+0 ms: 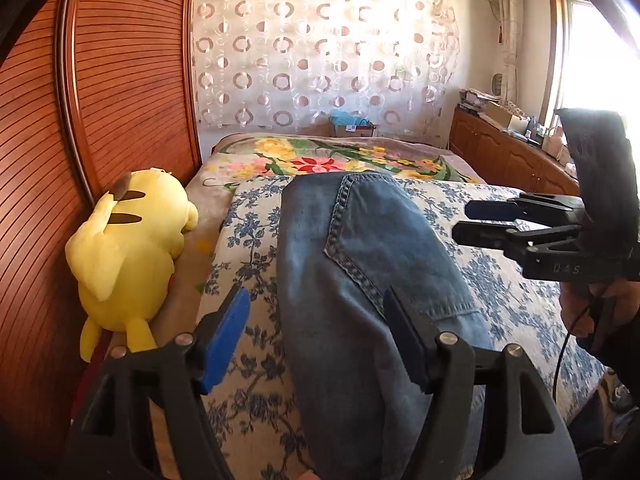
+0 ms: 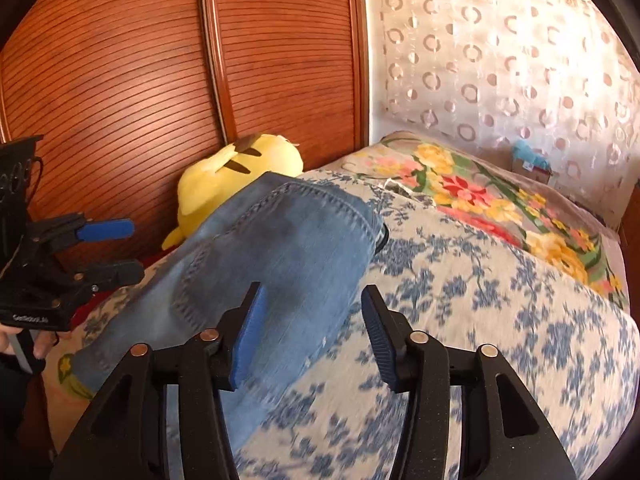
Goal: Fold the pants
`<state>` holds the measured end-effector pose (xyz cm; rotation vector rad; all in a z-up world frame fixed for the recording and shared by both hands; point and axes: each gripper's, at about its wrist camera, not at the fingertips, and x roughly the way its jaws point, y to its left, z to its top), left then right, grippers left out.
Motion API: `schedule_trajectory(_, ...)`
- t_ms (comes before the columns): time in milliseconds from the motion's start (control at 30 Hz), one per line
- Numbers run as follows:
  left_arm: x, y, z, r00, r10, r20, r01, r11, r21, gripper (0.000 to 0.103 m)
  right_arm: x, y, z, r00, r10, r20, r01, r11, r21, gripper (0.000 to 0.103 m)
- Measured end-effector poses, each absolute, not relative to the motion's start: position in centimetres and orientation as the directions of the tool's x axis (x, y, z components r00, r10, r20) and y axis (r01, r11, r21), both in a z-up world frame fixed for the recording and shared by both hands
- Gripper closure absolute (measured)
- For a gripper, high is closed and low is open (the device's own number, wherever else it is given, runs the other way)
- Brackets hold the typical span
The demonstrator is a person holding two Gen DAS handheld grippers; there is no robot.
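A bed (image 1: 520,292) fills the middle of both views, covered by a cream quilt printed with blue flowers, and past it a blanket (image 1: 336,158) with yellow, pink and red blossoms reaches toward the far wall. The pants (image 1: 360,280), faded blue jeans, lie folded on the quilt in a long strip running from the lower centre of the left wrist view up to the middle, a stitched back pocket facing up. In the right wrist view the same pants cross from lower left toward the centre.

The left gripper (image 1: 316,336) sits at the bottom of its own view with its jaws released and standing apart: one blue pad over the quilt left of the denim, the other over the pocket, neither pressing the cloth. The right gripper (image 2: 312,332) likewise has its jaws apart and empty, over the edge of the denim and the quilt; it also shows at the right edge of the left wrist view, held in a hand (image 1: 588,312).

A yellow plush toy (image 1: 128,256) lies at the left side of the bed against a reddish slatted wooden wardrobe (image 1: 132,80). A sheer curtain (image 1: 320,52) with ring patterns hangs on the far wall. A wooden cabinet (image 1: 500,156) with clutter on top stands under a bright window (image 1: 600,52) at the upper right.
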<state>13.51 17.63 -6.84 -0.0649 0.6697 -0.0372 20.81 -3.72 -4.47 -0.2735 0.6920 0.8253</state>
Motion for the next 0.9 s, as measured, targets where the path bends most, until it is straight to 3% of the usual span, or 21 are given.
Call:
schedule_trajectory(300,14.7,17.6,-8.3,0.753,-0.045,-0.656,-0.010,0.997,-0.079,0.034,25.2,-1.8,-5.9,0.429,0.602,-0.673,-0.767,0.636,0.081,0.038)
schedule_trajectory(900,15.0,18.3,-11.7,0.709,-0.050,-0.703,-0.036,0.993,-0.108,0.034,30.4,0.4,-9.3,0.342,0.598,-0.725,-0.737,0.649,0.188,0.023)
